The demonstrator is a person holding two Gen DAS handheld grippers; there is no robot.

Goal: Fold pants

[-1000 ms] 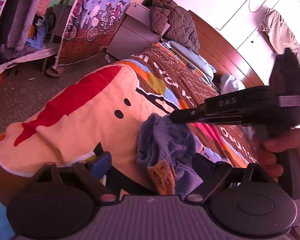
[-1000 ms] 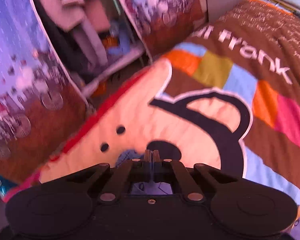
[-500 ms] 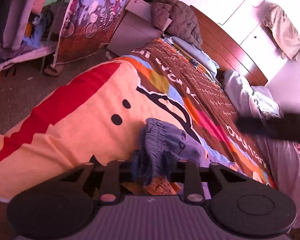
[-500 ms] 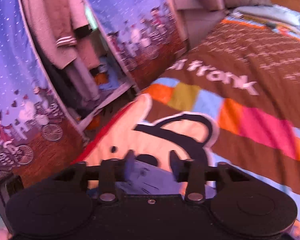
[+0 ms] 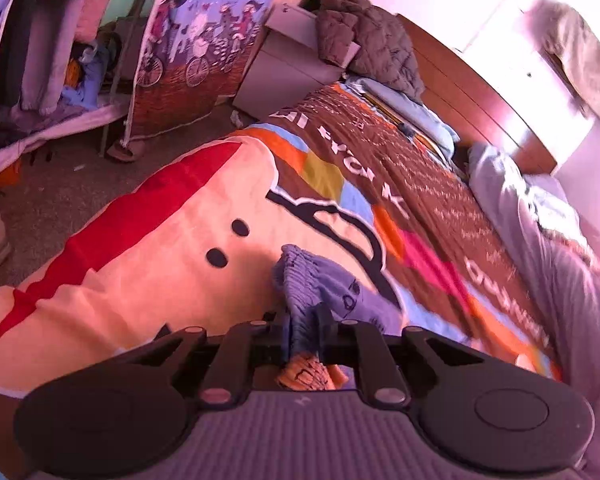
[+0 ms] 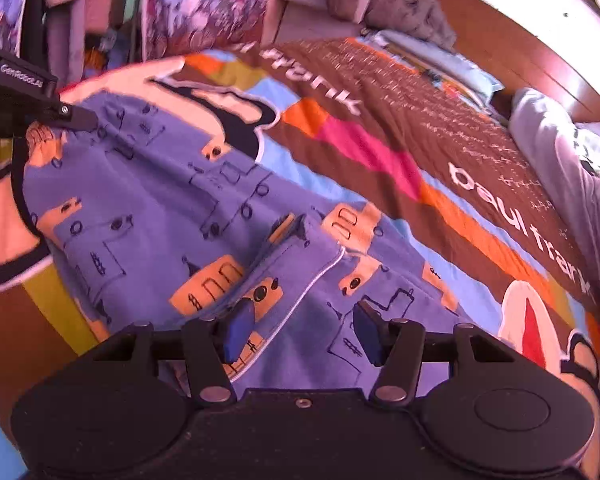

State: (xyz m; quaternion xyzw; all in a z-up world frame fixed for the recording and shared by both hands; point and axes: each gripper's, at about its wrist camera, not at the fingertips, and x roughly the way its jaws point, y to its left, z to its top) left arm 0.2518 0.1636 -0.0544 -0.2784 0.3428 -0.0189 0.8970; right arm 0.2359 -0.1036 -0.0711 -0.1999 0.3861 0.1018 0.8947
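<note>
Now the left tongs [image 5: 304, 330], having just closed, pinch the pants [image 6: 172, 200] at their waistband, anchoring them on the bed [image 6: 440, 120]; the right tongs [image 6: 302, 332], just opened, hover released above the near fabric.

The bedspread [image 6: 480, 168] carries "paul frank" in white letters on its brown band, toward three o'clock in the right wrist view. The left gripper [image 6: 80, 118], at nine o'clock, bears a small white label reading roughly "GenRobot.AI".
</note>
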